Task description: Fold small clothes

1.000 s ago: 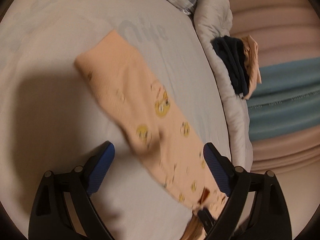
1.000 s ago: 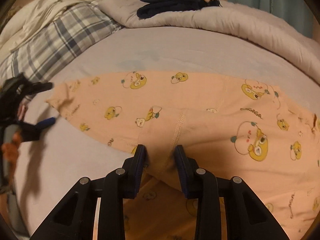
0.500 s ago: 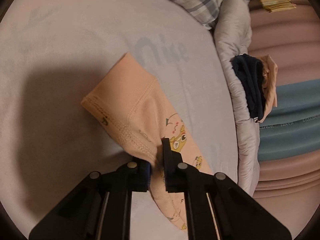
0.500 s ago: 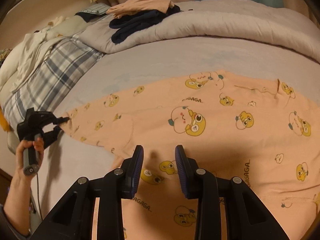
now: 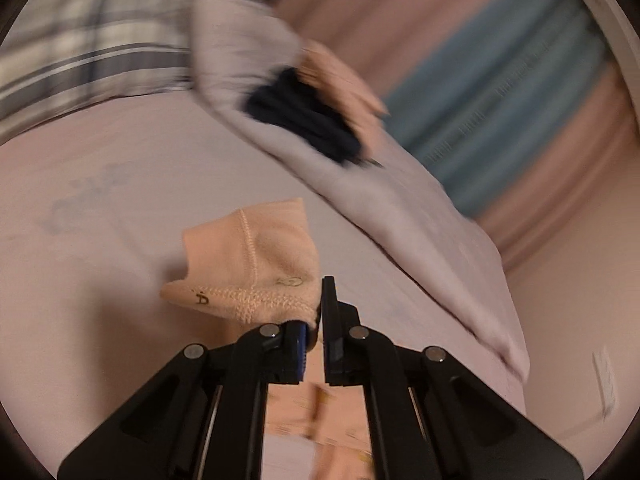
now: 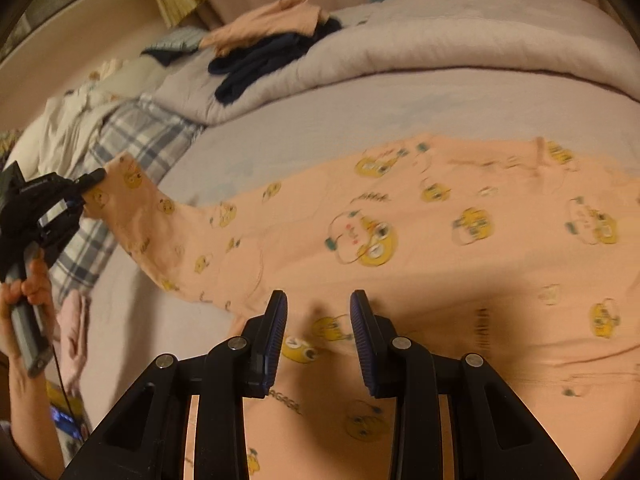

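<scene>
- While its black frame fills the bottom of the right wrist view, the right gripper (image 6: 319,312) points down over the peach garment (image 6: 400,248), its blue-padded fingers (image 6: 276,336) a moderate gap apart with only flat cloth showing below that gap; whether the tips touch the cloth cannot be told.
- Spread across the middle of the bed (image 6: 304,120), that garment, printed with yellow cartoon faces, runs off the right and bottom of the picture, so its full outline is cut off.
- Toward the bed's left edge, the left gripper (image 6: 82,196) is pinched tight on the garment's narrow cuff end and holds it raised off the sheet, so the cloth slopes up to it.
- A bare hand (image 6: 24,292) grips its handle from below, forearm rising from the lower left corner.
- Seen from the left wrist, the cuff (image 5: 248,264) stands up folded beside the closed fingertips, seam and hem stitching showing.
- Farther back, a plaid pillow (image 6: 136,140) lies at the left edge.
- Farthest, a grey duvet (image 6: 440,40) is bunched along the far edge, with dark clothes (image 6: 264,64) and a peach piece on it; blur smears detail there.
</scene>
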Action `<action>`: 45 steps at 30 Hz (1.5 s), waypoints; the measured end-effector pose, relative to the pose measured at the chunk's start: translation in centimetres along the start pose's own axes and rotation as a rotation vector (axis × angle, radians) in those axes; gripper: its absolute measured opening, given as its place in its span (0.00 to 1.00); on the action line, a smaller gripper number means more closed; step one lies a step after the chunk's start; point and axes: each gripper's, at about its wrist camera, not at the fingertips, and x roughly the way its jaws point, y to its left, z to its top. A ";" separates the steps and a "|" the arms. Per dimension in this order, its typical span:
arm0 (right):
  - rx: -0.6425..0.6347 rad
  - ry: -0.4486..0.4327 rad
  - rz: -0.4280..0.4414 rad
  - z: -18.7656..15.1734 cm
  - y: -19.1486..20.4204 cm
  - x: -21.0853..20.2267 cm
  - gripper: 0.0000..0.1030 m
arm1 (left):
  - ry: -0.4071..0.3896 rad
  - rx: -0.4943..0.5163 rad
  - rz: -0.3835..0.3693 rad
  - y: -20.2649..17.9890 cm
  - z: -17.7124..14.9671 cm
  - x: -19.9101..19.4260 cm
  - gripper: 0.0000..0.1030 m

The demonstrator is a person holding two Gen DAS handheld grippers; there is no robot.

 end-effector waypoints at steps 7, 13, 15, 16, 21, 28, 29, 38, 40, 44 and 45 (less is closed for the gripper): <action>0.175 -0.087 -0.057 -0.3 -5.5 -4.1 0.33 | 0.168 0.406 -0.045 -13.4 -9.0 4.6 0.03; 0.347 -0.158 -0.159 -2.3 -11.4 -7.6 0.33 | 0.460 0.722 -0.062 -20.2 -22.1 10.8 0.63; 0.381 -0.169 -0.185 -2.8 -12.6 -8.6 0.33 | 0.493 0.831 0.008 -21.2 -25.3 11.8 0.62; 0.385 -0.174 -0.187 -3.0 -12.8 -8.9 0.33 | 0.485 0.870 0.023 -21.3 -25.8 11.9 0.63; 0.377 -0.182 -0.200 -3.3 -13.1 -9.9 0.35 | 0.430 0.907 -0.051 -20.5 -25.2 8.9 0.92; 0.343 -0.178 -0.167 -3.3 -11.1 -9.4 0.38 | 0.373 0.874 0.021 -18.0 -22.5 6.9 0.99; 0.334 -0.181 -0.163 -3.3 -10.9 -9.4 0.38 | 0.357 0.871 0.041 -17.9 -22.2 6.5 0.99; -0.068 -0.129 -0.146 -2.7 -3.6 -7.7 0.38 | 0.346 0.600 0.090 -9.8 -19.4 3.1 0.99; -0.150 -0.100 -0.127 -2.4 -1.6 -6.4 0.38 | 0.359 0.533 0.101 -8.0 -19.2 2.9 0.99; -0.250 -0.002 -0.113 -1.4 1.2 -1.6 0.38 | 0.364 0.459 0.142 -5.5 -19.0 2.5 0.99; -0.255 0.021 -0.119 -1.4 1.5 -0.7 0.38 | 0.361 0.444 0.145 -5.1 -18.9 2.3 0.99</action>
